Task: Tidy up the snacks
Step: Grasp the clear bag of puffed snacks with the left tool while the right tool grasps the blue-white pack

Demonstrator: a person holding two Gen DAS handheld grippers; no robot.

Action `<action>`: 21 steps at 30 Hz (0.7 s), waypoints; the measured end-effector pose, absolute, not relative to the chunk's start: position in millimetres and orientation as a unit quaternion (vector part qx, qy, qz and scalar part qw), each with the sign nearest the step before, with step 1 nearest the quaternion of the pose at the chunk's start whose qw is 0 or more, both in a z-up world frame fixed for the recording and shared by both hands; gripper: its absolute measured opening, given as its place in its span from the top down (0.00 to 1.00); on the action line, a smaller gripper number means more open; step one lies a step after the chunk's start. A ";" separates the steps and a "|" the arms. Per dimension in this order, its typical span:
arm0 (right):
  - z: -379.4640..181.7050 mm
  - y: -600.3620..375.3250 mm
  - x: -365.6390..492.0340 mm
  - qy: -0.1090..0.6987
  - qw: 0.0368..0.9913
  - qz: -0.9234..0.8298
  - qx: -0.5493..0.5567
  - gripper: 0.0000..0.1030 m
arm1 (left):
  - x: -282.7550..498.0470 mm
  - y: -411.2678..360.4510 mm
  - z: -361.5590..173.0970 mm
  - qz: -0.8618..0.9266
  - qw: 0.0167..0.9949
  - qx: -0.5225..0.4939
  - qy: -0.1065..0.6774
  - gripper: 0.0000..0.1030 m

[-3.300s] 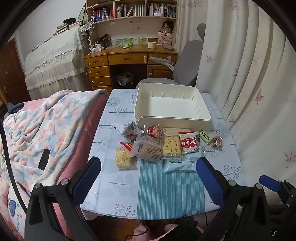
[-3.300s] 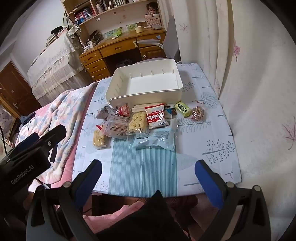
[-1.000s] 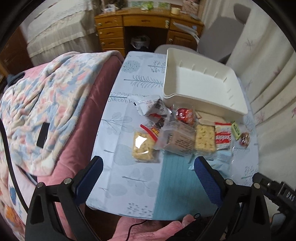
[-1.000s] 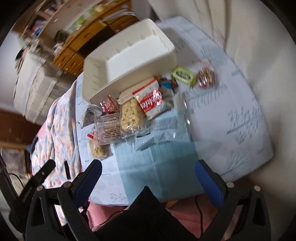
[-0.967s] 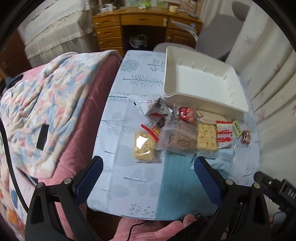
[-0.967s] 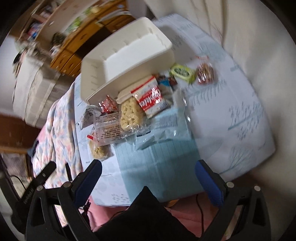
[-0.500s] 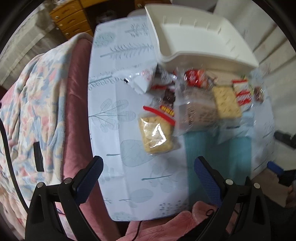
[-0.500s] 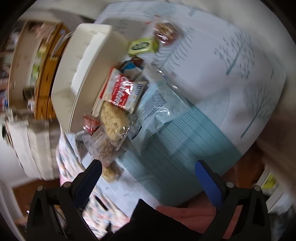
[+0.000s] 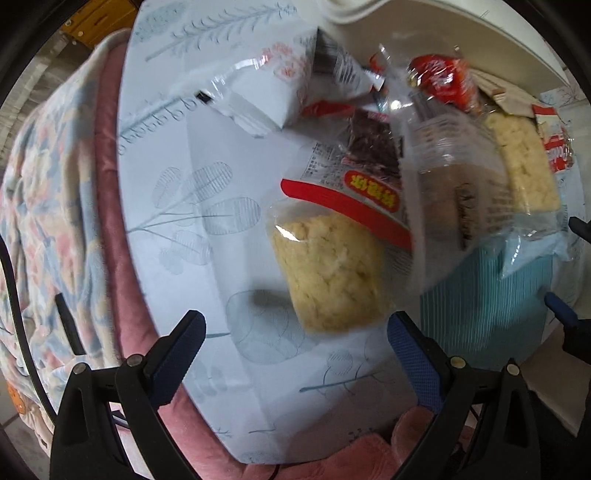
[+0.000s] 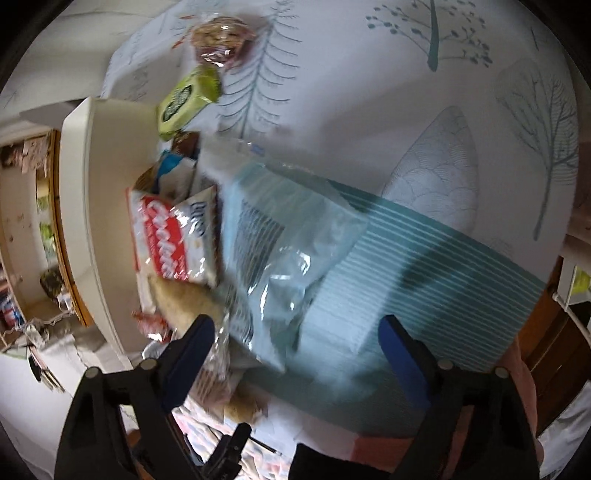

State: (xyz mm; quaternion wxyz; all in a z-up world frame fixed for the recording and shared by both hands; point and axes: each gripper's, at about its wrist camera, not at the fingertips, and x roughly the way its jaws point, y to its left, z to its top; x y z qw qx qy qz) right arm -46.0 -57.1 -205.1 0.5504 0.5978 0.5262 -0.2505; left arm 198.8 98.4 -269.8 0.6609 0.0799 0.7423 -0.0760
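While the left gripper (image 9: 295, 334) hangs wide and empty just short of the yellow snack packet (image 9: 328, 271), the closing right gripper (image 10: 295, 341), also empty, straddles the pale blue packet (image 10: 291, 254).

Floral blanket (image 9: 48, 206) beside leaf-print tablecloth (image 9: 207, 206); wooden shelves (image 10: 33, 229) behind.

Snack packs lie flat in a bunch beside the white bin (image 9: 424, 22): a yellow cake pack (image 9: 328, 271), a red cookie bag (image 10: 171, 238), a light blue bag (image 10: 280, 258).

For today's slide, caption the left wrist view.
Open left hand-held gripper above a yellow snack packet on the leaf-print tablecloth.
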 end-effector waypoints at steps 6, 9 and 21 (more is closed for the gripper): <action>-228.4 -61.2 -48.0 0.506 0.548 -0.240 0.621 0.29 | 203.4 101.5 -289.1 -0.083 0.647 0.052 0.756 0.04; -228.9 -64.5 -47.7 0.490 0.566 -0.235 0.620 0.36 | 202.9 105.7 -294.7 -0.086 0.646 0.039 0.758 0.04; -218.6 -60.1 -34.1 0.476 0.615 -0.222 0.588 0.76 | 207.6 126.2 -306.6 -0.111 0.656 -0.010 0.746 0.20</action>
